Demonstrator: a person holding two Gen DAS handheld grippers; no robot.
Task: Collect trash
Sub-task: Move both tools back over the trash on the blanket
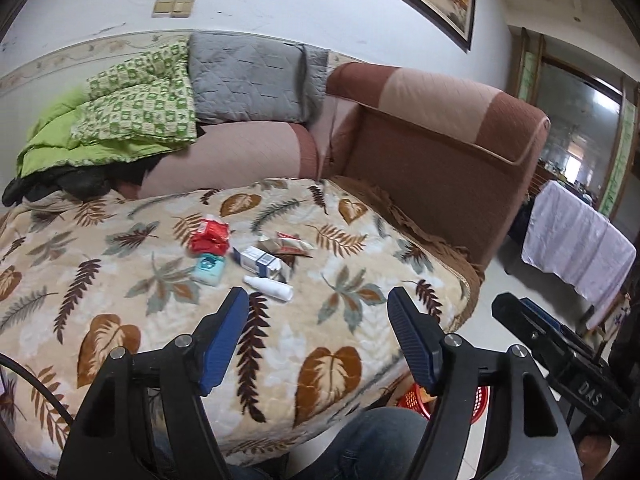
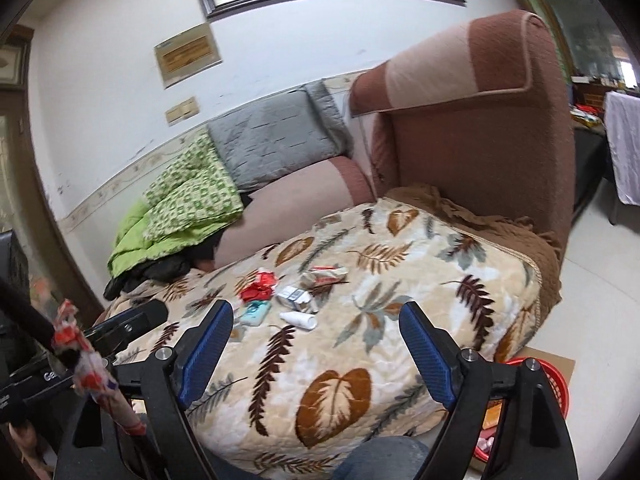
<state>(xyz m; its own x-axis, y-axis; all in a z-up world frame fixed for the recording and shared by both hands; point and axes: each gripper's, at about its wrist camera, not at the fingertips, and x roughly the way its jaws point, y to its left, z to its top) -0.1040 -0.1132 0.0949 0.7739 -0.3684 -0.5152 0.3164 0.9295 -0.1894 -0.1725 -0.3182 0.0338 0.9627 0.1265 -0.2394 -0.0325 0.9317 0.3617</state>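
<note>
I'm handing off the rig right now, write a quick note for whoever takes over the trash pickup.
Left gripper: open, empty, hovering over the leaf-print blanket.
Right gripper: open, empty, alongside it.
Trash sits in one cluster mid-blanket: red wrapper, teal packet, blue-and-white box, crumpled carton, white bottle nearest the grippers.
Red basket is on the floor at the blanket's near right corner; a few bits already show inside.
Done: nothing held right now.
Left: pick up all five pieces and drop them in the basket. The bottle looks the easiest start.
</note>
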